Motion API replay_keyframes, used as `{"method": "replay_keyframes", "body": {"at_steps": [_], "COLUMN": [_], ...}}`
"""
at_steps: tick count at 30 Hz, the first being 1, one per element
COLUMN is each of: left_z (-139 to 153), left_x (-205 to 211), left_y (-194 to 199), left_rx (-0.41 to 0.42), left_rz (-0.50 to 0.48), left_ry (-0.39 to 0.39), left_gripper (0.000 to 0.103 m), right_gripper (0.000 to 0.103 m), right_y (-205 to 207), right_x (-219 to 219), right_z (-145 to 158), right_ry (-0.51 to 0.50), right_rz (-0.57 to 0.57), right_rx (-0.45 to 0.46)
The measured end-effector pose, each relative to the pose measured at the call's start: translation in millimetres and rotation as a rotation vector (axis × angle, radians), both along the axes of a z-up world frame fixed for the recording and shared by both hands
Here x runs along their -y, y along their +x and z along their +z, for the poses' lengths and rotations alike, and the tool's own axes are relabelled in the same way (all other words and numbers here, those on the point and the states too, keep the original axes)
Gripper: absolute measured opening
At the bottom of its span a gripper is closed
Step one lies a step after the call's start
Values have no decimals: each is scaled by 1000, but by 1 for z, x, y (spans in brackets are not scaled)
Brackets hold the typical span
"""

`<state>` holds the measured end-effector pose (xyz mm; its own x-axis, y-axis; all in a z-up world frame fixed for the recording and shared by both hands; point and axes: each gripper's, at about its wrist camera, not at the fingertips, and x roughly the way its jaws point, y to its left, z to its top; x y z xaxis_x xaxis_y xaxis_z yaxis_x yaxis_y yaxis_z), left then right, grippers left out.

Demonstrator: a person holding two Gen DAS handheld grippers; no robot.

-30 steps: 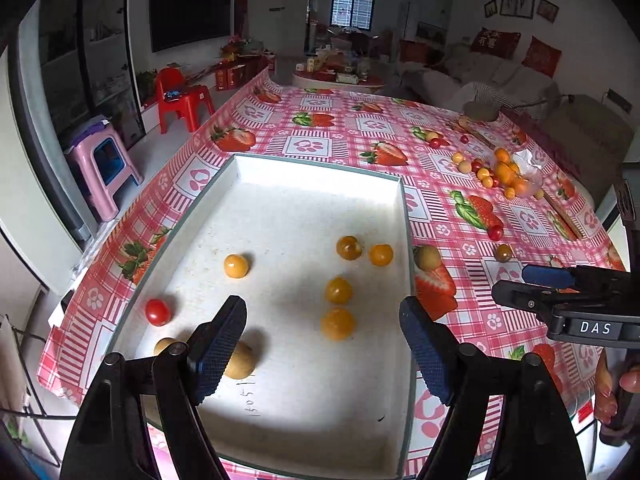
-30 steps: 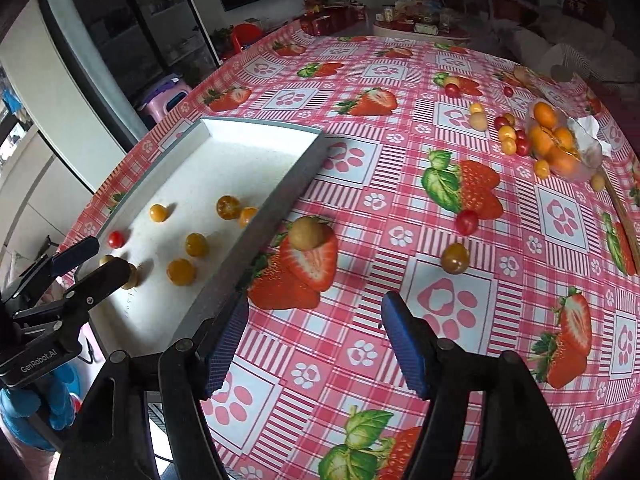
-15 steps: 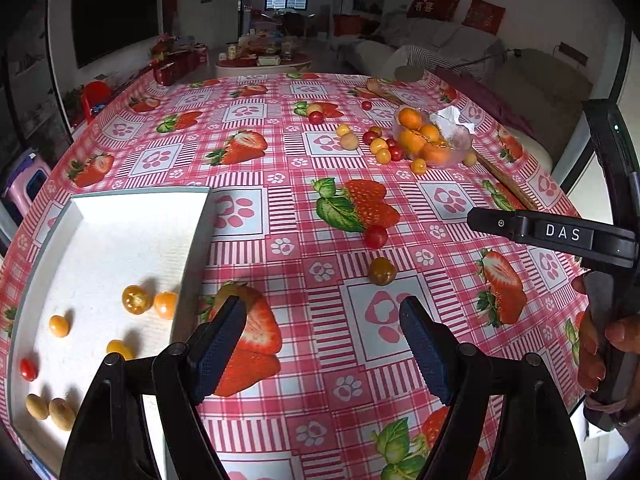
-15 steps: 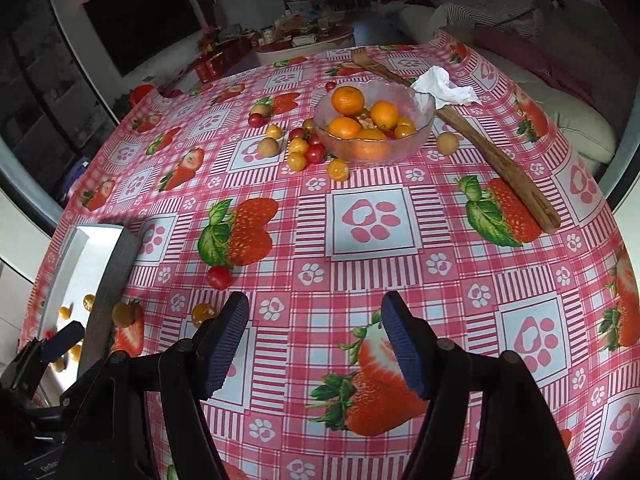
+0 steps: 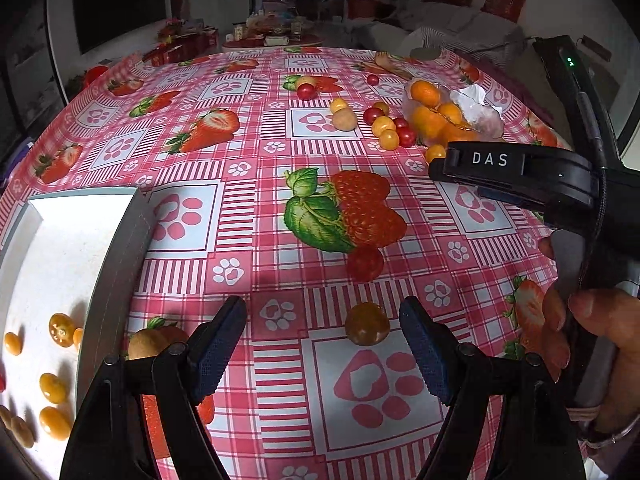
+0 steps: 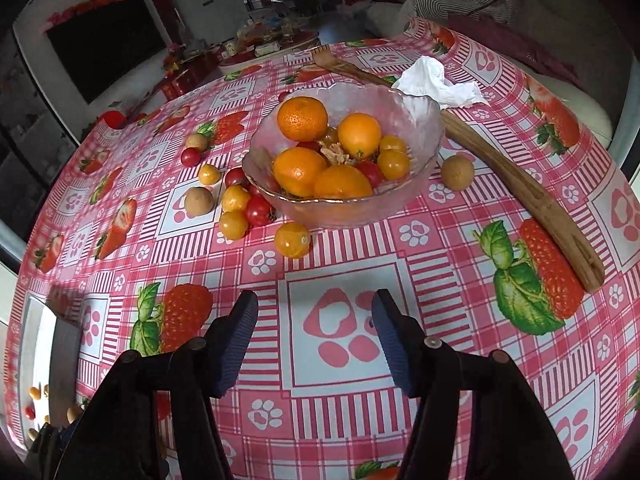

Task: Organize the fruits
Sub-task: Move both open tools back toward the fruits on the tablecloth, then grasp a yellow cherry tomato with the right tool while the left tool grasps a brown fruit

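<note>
Both cams sit low, tilted down over the checked tablecloth (image 5: 256,216). Left wrist faces the white tray (image 5: 116,240) edge; right wrist sits close to the glass bowl (image 6: 416,184). Both catch bowl and tray.

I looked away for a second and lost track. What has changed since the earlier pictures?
Both grippers swung away from the white tray toward the loose fruit. The left gripper now frames a brownish tomato, open. The right gripper faces the glass bowl, its jaws closing on nothing. No fruit moved.
</note>
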<state>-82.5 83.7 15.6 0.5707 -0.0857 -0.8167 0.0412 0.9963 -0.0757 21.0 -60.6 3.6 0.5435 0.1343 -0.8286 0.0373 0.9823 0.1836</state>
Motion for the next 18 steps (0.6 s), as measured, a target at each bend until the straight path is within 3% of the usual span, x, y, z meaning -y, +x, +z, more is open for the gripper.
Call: {"method": "replay_keyframes", "body": {"at_steps": [6,8,9,11,12,13,14,16,18], "left_z": [-6,-8,-8,-7,-7,-6,-5,-4,-4], "left_x": [6,9,10,10,10,9,9,9,9], "left_y": [6,5,5,5,5,5,5,5,4], "left_rx": [-13,-6,-3,-3,-2,3,5,4,5], "left_rz": [-1,1,3,3,6,4,4,-3,-17], "left_ry": [17,37,53,54,57,56,57,49,38], "left_gripper": [79,77,70,69,64,54,49,31,24], "right_gripper": [62,59,55,50,43,28,23,22,23], "right_y": [21,24,25,27,26,26,27,26,23], "right_x": [-11,-14,-16,-18,-19,-18,-17,-14,-10], "right_z": [-1,-1,-2,-2,-2,-2,-3,-3,-2], "right_ry": [-16,-30,-39,-60,-64,-61,-51,-32,-6], "right_rz": [-16,-21,-22,-30,-34,-34,-29,-26,-23], "right_rx": [28,37,41,45,47,49,48,46,39]}}
